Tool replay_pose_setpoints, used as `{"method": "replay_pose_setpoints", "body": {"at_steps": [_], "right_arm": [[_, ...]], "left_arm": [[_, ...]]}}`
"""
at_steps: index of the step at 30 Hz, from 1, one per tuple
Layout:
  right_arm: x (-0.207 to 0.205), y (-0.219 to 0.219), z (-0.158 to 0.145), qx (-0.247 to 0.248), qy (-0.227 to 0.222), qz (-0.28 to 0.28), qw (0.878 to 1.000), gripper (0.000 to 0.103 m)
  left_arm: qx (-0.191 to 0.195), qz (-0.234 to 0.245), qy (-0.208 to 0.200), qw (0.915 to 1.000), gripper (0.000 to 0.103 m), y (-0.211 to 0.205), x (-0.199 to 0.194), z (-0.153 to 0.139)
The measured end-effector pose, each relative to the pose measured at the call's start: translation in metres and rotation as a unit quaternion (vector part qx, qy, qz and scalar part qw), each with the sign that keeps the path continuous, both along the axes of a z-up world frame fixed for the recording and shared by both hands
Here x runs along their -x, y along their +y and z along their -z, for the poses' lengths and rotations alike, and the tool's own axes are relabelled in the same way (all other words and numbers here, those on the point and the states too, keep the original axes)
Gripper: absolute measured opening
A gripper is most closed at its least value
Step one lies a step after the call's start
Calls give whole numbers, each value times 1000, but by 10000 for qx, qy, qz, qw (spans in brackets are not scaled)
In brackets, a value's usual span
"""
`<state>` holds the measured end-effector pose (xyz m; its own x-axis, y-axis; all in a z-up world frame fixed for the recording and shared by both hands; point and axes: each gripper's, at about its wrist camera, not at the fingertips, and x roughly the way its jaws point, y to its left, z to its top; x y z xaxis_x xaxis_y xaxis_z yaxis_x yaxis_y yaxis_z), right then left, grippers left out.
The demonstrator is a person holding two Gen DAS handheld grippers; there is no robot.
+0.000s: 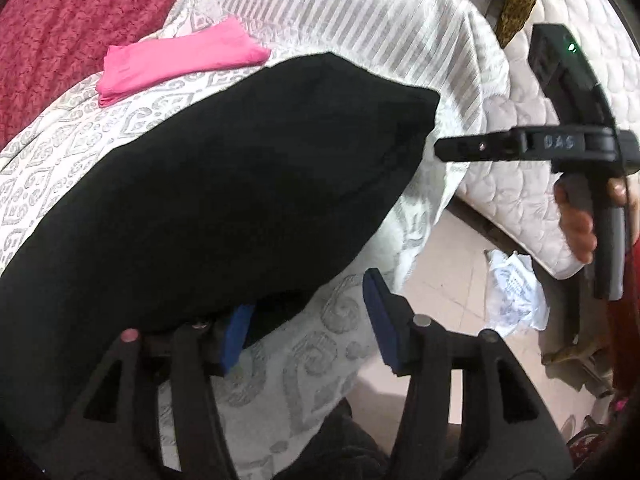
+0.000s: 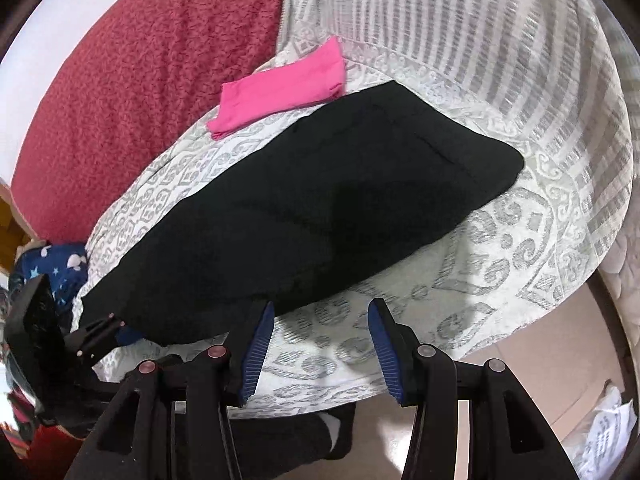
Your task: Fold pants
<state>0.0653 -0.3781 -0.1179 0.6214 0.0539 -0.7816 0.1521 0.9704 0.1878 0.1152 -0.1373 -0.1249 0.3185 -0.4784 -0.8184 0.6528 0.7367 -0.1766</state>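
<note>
The black pants (image 1: 224, 184) (image 2: 320, 208) lie flat in a long folded shape across a white bedspread with grey patterns (image 2: 480, 248). My left gripper (image 1: 308, 320) stands open at the pants' near edge. Black cloth drapes over its left blue pad (image 1: 236, 332), and the right pad is bare over the bedspread. My right gripper (image 2: 322, 344) is open just in front of the pants' near edge, with only bedspread between its fingers. In the left wrist view it shows side-on at the right (image 1: 452, 147), held by a hand (image 1: 576, 228).
A folded pink cloth (image 1: 180, 64) (image 2: 280, 88) lies just beyond the pants. A red blanket (image 1: 60, 32) (image 2: 140, 80) covers the far left. The bed's edge drops to a tiled floor (image 1: 452, 272) with a white plastic bag (image 1: 516, 292). A quilted mattress (image 1: 532, 184) stands at the right.
</note>
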Motion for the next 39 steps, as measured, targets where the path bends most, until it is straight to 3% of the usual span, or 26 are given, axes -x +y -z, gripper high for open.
{"method": "replay_pose_setpoints", "body": {"at_steps": [2,3,4,7,10,12,13,14,15,18,20,22,24,25,28,29,31,33,35,36,39], "right_arm": [[0,-12,1,-159,-23,186,9997,58],[2,-18,1,-261,-65,276,9993,59],[1,-26,1,-418,-114,404,9982,64],[-7,-51,4,-901,-214,804,9925,77],[-19,-82,10,-1458,-263,1350,9797,78],[-23,-96,8,-1775,-554,1621,9691,79],[-26,-99,5,-1720,-674,1785,9664,66],[-29,-98,3,-1549,-646,1869,9679,16],[-33,-97,-1,-1222,-505,1864,9735,13],[-21,-93,-12,-1004,-744,1966,9725,12],[-19,-104,3,-1003,-496,2193,9692,15],[-13,-115,14,-1374,-595,2193,9641,16],[-9,-107,4,-870,-520,2000,9745,23],[-6,-102,-2,-524,-447,2014,9771,32],[14,-90,-33,620,-413,2505,9652,62],[26,-90,-44,819,-586,2669,9585,64],[49,-84,-65,832,-950,2697,9546,65],[60,-67,-79,604,-1140,2289,9649,66],[61,-42,-83,501,-1127,1692,9778,66],[55,-20,-82,515,-1044,1295,9847,66],[32,53,-63,634,-699,238,9953,66]], "left_arm": [[72,6,98,9999,52,-5,-7,5],[125,38,160,9998,29,-10,-9,6],[145,84,226,9996,22,-13,-10,6],[-106,336,-212,9992,22,-20,6,0],[-316,435,-335,9980,22,-22,14,5],[-365,393,-434,9976,22,-23,18,6],[-375,358,-453,9976,22,-24,19,7],[-377,341,-455,9977,22,-24,19,9],[-372,345,-455,9977,22,-24,18,9],[-302,426,-441,9977,22,-24,19,10],[-272,410,-424,9979,22,-27,19,12],[-333,412,-519,9972,25,-29,22,12],[-345,424,-441,9975,29,-28,24,10],[-342,415,-375,9978,29,-26,24,9],[-151,346,20,9993,34,-7,27,-2],[-52,273,111,9996,35,3,29,-6],[269,-24,240,9993,37,39,32,-22],[588,-522,239,9966,47,82,32,-37],[837,-1251,130,9885,54,133,30,-49],[901,-1708,26,9812,54,164,31,-54],[1046,-3138,-90,9437,54,263,37,-58]]}}
